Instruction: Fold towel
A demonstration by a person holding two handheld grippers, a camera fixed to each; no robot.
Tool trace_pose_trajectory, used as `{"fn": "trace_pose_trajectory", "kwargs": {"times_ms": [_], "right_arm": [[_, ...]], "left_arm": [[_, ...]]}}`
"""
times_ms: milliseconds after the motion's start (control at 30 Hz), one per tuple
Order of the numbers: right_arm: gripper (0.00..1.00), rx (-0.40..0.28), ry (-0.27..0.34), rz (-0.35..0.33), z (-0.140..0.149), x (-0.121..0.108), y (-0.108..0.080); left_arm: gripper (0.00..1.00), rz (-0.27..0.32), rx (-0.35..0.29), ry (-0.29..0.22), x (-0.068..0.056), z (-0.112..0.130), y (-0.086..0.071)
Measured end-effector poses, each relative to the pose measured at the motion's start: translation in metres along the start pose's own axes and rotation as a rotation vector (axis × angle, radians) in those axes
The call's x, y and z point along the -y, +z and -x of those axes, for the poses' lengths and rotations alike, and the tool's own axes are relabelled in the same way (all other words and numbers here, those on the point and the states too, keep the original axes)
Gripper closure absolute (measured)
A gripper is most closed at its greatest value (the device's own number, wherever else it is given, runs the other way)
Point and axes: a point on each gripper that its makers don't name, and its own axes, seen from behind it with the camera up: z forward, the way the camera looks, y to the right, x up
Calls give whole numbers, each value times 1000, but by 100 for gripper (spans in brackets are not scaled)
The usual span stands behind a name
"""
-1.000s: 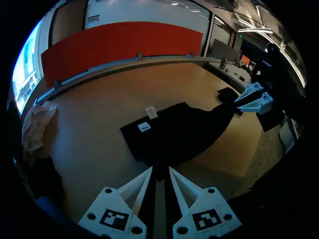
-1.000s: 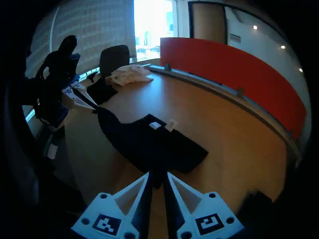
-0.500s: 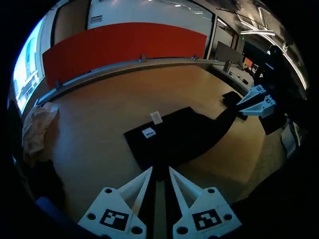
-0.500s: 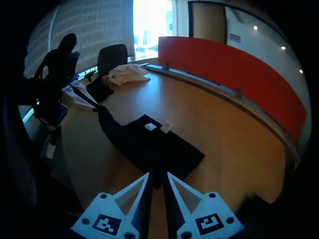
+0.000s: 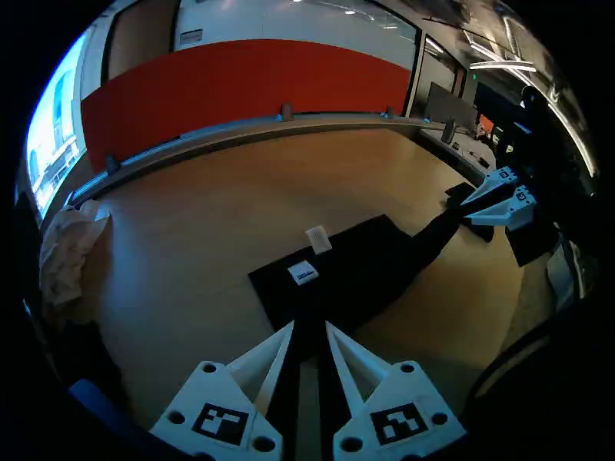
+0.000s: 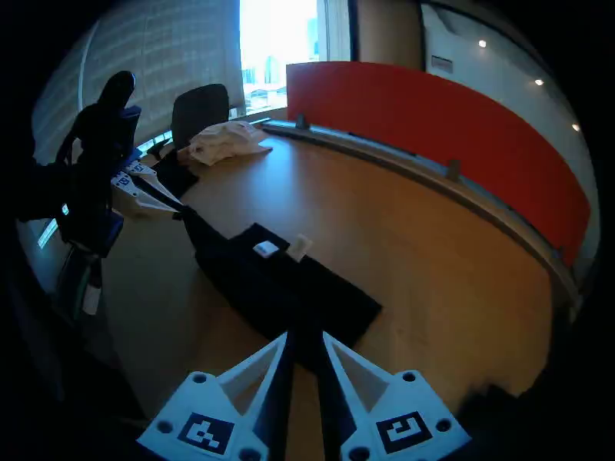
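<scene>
The black towel [image 5: 361, 265] lies mostly flat on the bench [image 5: 200, 223], a white tag [image 5: 303, 272] on its upper face, and its two near corners are lifted off the wood. The left gripper [image 5: 309, 332] has its jaws clenched on one corner and the right gripper [image 6: 307, 338] has its jaws clenched on the other. A pale cloth [image 6: 223, 140] lies heaped at the bench's far edge, well apart from the towel.

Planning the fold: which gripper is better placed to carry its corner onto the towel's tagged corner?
Likely left: white tags lie ahead of the left gripper; the right gripper holds the towel's far end.
</scene>
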Motion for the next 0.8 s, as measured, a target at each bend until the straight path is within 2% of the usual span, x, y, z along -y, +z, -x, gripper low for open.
{"fn": "trace_pose_trajectory", "kwargs": {"times_ms": [400,800], "right_arm": [[83,18,15,6,5,-9,15],[83,57,64,14,21,-22,43]], "left_arm": [[87,-5,2,17,9,-4,18],[87,5,13,5,15,-2,49]]}}
